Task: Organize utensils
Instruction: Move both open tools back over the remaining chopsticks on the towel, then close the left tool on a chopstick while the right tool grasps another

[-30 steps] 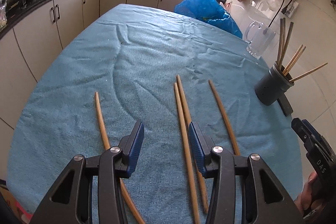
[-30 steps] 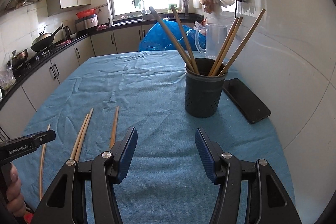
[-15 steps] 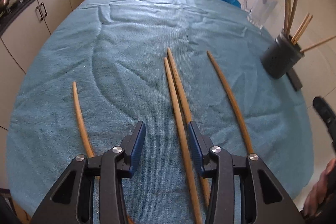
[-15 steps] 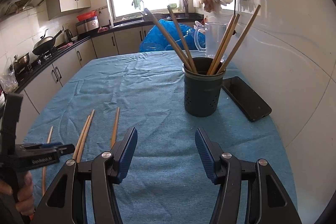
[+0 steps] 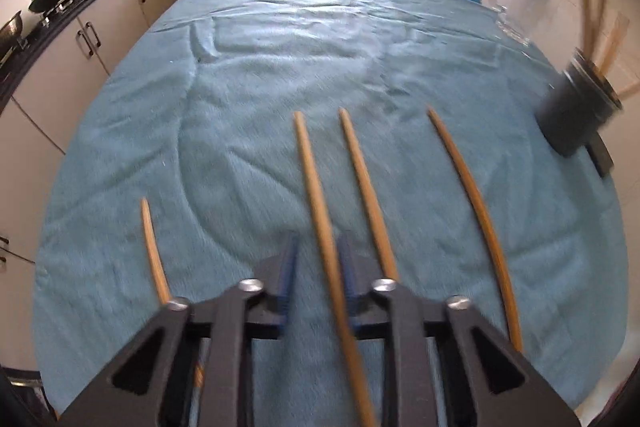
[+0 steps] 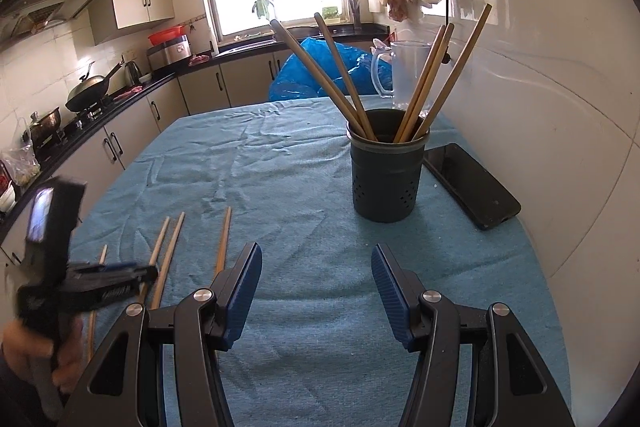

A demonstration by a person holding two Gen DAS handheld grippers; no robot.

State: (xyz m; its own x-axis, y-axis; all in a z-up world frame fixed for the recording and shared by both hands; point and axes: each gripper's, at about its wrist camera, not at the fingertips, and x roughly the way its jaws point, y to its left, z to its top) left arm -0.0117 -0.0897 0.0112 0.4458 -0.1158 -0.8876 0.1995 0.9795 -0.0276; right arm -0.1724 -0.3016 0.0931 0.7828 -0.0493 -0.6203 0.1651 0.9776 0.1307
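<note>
Several wooden chopsticks lie on the blue cloth (image 5: 280, 67). My left gripper (image 5: 318, 247) points steeply down, its jaws closing on one chopstick (image 5: 308, 163) that runs between the blue pads. A second chopstick (image 5: 362, 171) lies just right of it, a third (image 5: 468, 187) further right, and another (image 5: 150, 239) at the left. The right wrist view shows the left gripper (image 6: 150, 271) low at the left, a hand holding it. My right gripper (image 6: 316, 267) stands open and empty, short of the dark holder (image 6: 386, 179) with several chopsticks in it.
A black phone (image 6: 472, 187) lies right of the holder, by the white wall. A glass mug (image 6: 404, 75) and a blue plastic bag (image 6: 320, 71) sit at the table's far end. Kitchen counters with a wok run along the left.
My left gripper moved forward and down over the middle pair and its jaws narrowed around one chopstick, which now lies apart from its neighbour. The right gripper kept still.
</note>
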